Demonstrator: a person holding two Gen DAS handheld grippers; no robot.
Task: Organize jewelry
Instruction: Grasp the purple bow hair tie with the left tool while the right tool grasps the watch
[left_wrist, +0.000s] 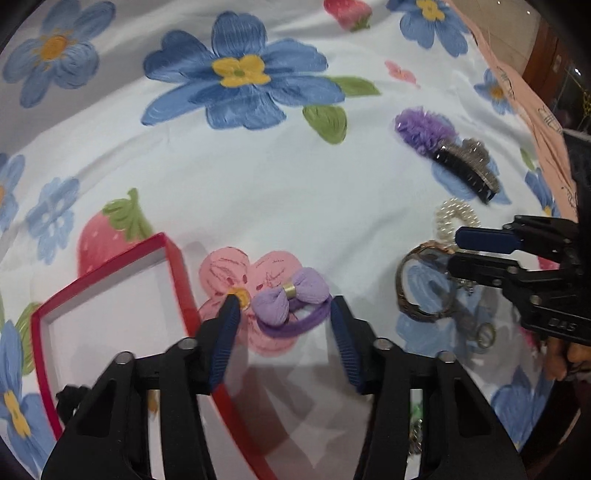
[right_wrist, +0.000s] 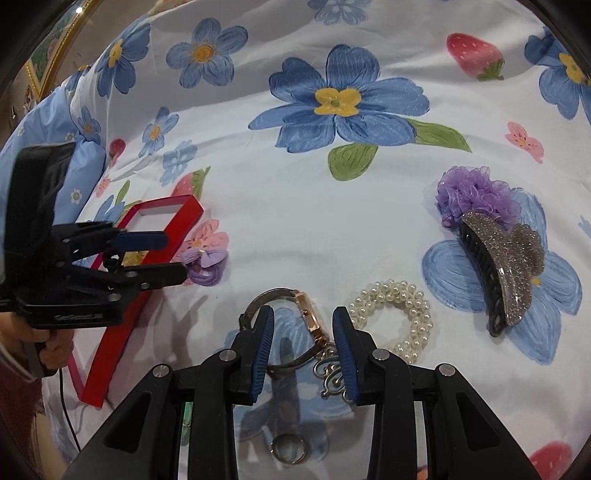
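Jewelry lies scattered on our floral white bedsheet (right_wrist: 258, 206). Our left gripper (left_wrist: 284, 314) has its blue pads apart on either side of a lilac bow hair tie (left_wrist: 291, 302), not pressing it, just beside the red-rimmed open box (left_wrist: 110, 295). Our right gripper (right_wrist: 303, 325) also stands parted, straddling a rose-gold wristwatch (right_wrist: 310, 314) whose case sits between the pads without being squeezed. Near it we see a pearl bead bracelet (right_wrist: 402, 314), a silver filigree charm (right_wrist: 328, 376), a glittery grey claw clip (right_wrist: 506, 273) touching a purple ruffled scrunchie (right_wrist: 472, 195), and a small metal ring (right_wrist: 288, 448).
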